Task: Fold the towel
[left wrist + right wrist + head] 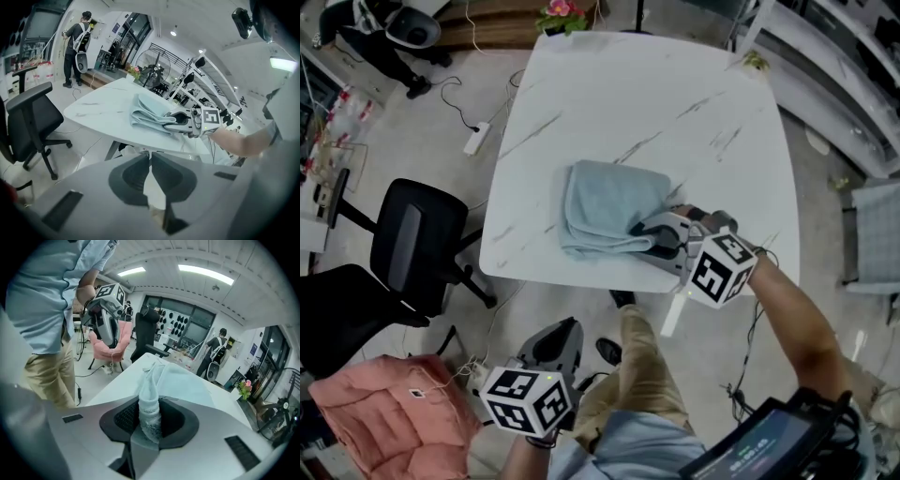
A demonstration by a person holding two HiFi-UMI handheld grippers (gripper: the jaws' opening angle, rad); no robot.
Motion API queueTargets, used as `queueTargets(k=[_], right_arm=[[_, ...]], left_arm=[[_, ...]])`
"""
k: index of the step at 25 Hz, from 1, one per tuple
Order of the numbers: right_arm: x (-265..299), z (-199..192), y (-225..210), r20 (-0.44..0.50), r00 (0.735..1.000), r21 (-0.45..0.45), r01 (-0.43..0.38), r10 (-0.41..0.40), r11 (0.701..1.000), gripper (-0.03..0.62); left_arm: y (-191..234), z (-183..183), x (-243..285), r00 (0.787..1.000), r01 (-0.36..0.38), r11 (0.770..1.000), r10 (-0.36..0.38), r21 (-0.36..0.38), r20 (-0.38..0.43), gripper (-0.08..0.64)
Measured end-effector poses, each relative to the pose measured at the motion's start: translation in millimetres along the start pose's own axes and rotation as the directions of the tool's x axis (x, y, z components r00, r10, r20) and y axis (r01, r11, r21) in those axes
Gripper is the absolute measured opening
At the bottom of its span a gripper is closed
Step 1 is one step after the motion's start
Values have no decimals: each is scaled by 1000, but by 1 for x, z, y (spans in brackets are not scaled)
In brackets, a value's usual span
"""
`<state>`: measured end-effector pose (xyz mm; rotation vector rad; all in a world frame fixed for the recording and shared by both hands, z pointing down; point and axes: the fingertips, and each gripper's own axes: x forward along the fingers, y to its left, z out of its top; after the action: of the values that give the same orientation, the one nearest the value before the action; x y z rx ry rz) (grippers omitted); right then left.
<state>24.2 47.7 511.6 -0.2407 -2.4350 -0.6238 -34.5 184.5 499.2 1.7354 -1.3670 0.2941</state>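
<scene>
ok so the towel (605, 208) sits on the table (609, 94), bunched into a thick multi-layer stack on the table's near half, a bit short of its near edge. your right gripper (150, 404) is at the table's near edge and its jaws are clamped on a fat roll of towel. you can see the cloth standing up between the pads, filling the gap. your left gripper (150, 157) hangs low, off the table & below its near edge, jaws pinched together w/ nothing in them.

imo you're at the laying-down part of a fold, prob most of the way thru the task since the stack looks several layers deep already.

tips for doing it clean:
- get the held edge right down on the table before you let go, otherwise the roll will likely spring open
- line that edge up w/ the layers under it. from the head view the side nearest the table's edge looks a bit wavy
- bring the left gripper up onto the table to pin the far side of the stack, so nothing drags when the right one backs out
- back out low & straight toward the table's near edge, no twisting
</scene>
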Motion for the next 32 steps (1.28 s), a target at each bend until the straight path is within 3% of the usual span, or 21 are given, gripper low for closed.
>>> queueTargets(k=[6, 9, 10, 12, 14, 18, 21, 28, 30, 32], right_arm=[[-17, 17, 13, 24, 996, 73, -91, 89, 993, 281], [-43, 38, -10, 133, 991, 239, -42, 10, 970, 227], [-50, 45, -23, 167, 985, 312, -11, -43, 950, 172], [-57, 53, -44, 188, 974, 447, 29, -125, 894, 121], [-51, 53, -51, 166, 976, 521, 36, -143, 853, 104], [-30, 36, -22, 102, 992, 556, 4, -73, 831, 104], [-20, 15, 7, 34, 999, 557, 10, -35, 831, 95], [-4, -3, 24, -40, 999, 509, 45, -28, 860, 67], [-3, -2, 22, -27, 999, 522, 43, -34, 852, 64], [-2, -5, 23, -19, 999, 566, 46, -42, 823, 61]], left_arm=[[-7, 9, 7, 1000, 24, 999, -24, 21, 8, 20], [-12, 25, 6, 999, 32, 998, -34, 50, 36, 20], [-13, 33, 6, 998, 30, 998, -33, 63, 48, 20], [-14, 52, 10, 997, 22, 995, -29, 95, 75, 20], [-14, 77, 15, 994, 10, 991, -25, 133, 109, 20], [-12, 123, 40, 985, -20, 978, -16, 208, 172, 20], [-6, 134, 63, 987, -12, 973, -25, 229, 161, 20], [22, 112, 102, 999, 1, 973, -11, 230, 43, 18], [26, 109, 102, 999, 9, 976, -19, 219, 42, 13], [28, 106, 103, 999, 19, 978, -29, 209, 43, 10]])
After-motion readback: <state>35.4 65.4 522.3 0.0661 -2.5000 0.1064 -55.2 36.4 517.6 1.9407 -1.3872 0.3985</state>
